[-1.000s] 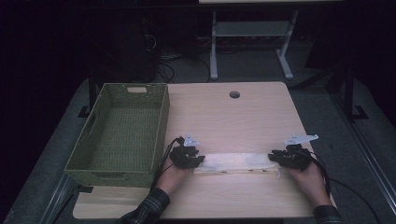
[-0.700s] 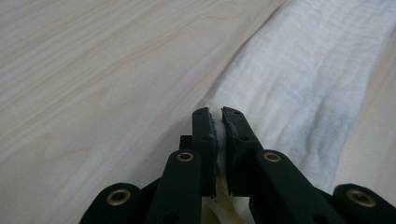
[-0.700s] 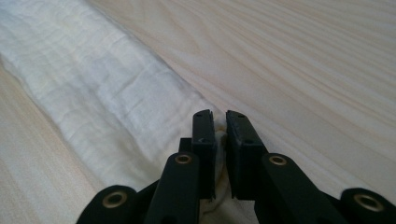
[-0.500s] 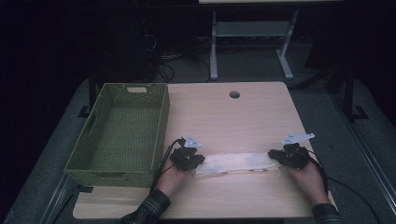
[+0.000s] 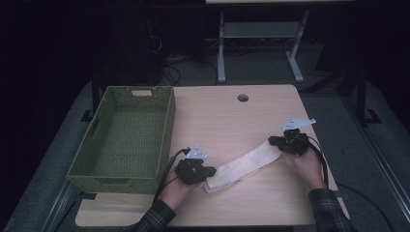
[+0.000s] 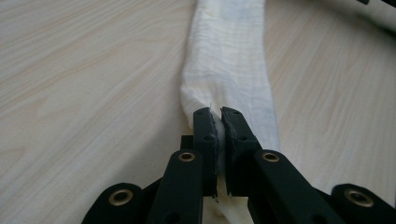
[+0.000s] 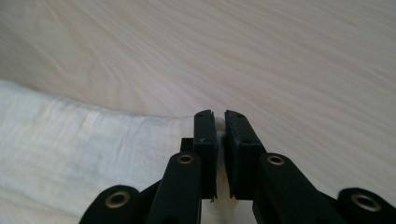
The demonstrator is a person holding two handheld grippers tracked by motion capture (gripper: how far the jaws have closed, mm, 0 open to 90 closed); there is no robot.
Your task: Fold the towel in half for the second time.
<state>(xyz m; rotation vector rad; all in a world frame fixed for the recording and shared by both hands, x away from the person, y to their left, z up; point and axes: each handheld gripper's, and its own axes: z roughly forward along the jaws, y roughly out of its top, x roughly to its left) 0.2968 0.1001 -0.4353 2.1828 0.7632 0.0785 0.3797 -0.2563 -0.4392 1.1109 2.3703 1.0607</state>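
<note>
Item: folded cream cloth (image 5: 244, 165), a long narrow strip lying on the desk (image 5: 227, 121), its long axis running from about 8 o'clock to 2 o'clock in the high view. Left tool (image 5: 209, 172): jaws have just been closing and are now clamped on the strip's near-left end, fabric pinched between the pads (image 6: 215, 140). Right tool (image 5: 273, 141): jaws likewise just closed, gripping the far-right end. The green basket (image 5: 92, 166) stands at 9 o'clock of the cloth, just beside the left tool and well apart from the right; judged, any transfer would lead leftward with the left hand nearer. The high view gives the strip's diagonal lie and the basket; the left gripper view gives the cloth (image 6: 229, 60) stretching straight away toward 12 o'clock; the right gripper view shows the cloth (image 7: 70, 140) spreading to 9 o'clock of its tool (image 7: 219, 116).
</note>
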